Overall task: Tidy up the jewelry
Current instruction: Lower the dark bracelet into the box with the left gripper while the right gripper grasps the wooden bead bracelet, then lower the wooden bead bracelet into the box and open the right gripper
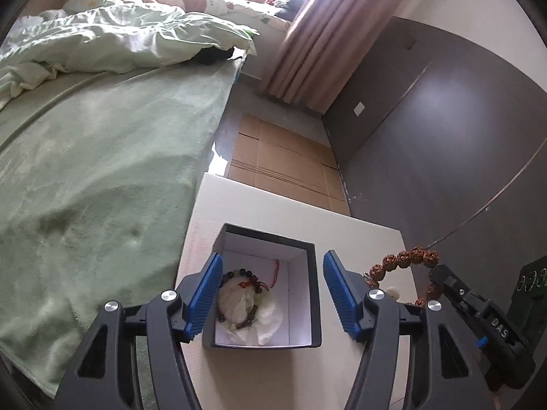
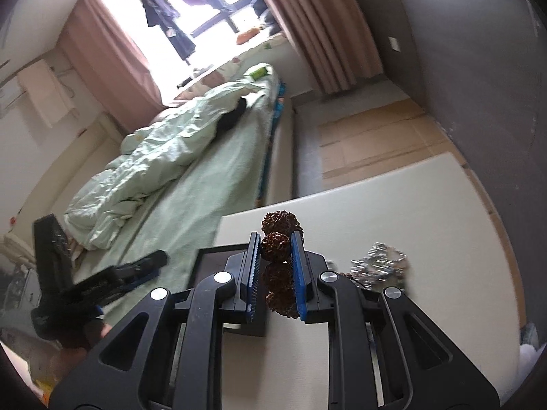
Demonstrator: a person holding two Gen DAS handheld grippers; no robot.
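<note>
Two claws active: right claw (image 2: 276, 266) clamps brown bead bracelet (image 1: 405, 259), lifted at 3 o'clock of box (image 1: 312, 294); left claw (image 1: 270, 294) gapes empty, likely steadying.

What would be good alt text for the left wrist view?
An open left hand-held gripper hovers over a dark box holding a beaded bracelet; at right, another gripper lifts a brown bead bracelet.

Daylight floods in from my window (image 2: 212, 17), blown out to white in both views. My worktop (image 1: 359, 232) is evenly lit with soft shadows. Fisheye bends the edges into dark corners; the right wrist view smears leftward.
</note>
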